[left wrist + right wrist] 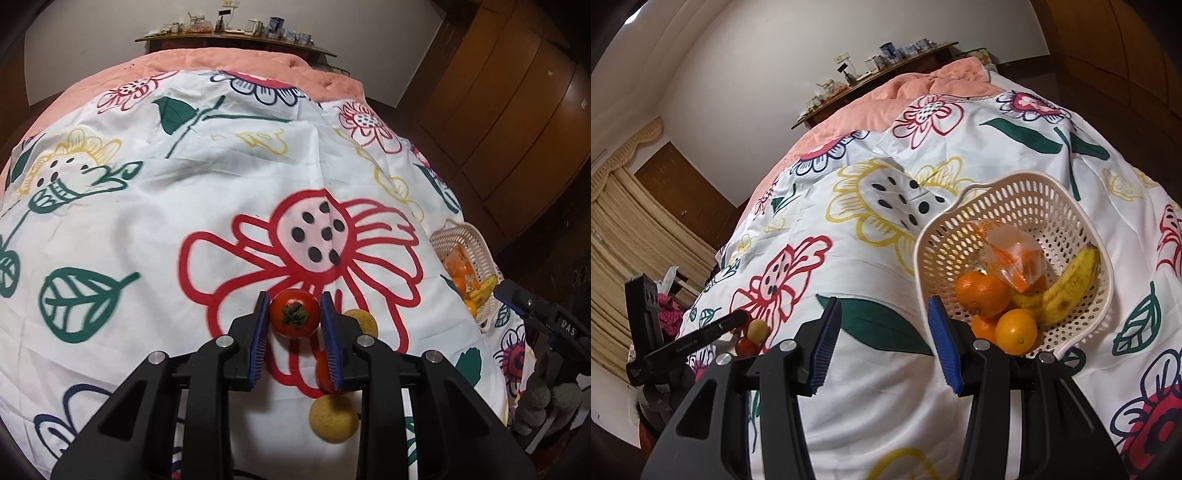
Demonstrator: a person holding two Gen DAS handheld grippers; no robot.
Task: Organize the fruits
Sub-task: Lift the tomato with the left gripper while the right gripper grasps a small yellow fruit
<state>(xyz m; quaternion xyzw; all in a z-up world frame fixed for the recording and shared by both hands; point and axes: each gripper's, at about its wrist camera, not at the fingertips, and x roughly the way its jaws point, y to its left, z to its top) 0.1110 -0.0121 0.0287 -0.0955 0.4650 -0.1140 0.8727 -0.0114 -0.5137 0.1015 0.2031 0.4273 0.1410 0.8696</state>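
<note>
My left gripper (294,314) is shut on a red persimmon (294,314) with a green calyx, held above the flowered cloth. Below it lie another red persimmon (325,371), partly hidden by the right finger, and two yellow-green round fruits (334,419) (362,323). A cream plastic basket (1027,199) holds several oranges (982,293), a banana (1067,284) and a bagged orange item (1015,254). My right gripper (882,339) is open and empty, just left of the basket. The basket also shows in the left wrist view (467,243) at the right.
The flowered white cloth (166,221) lies over a pink quilt (229,61) on a bed. A wooden headboard shelf (236,37) carries small items. A wooden wardrobe (517,110) stands to the right. Curtains (620,240) hang at the left.
</note>
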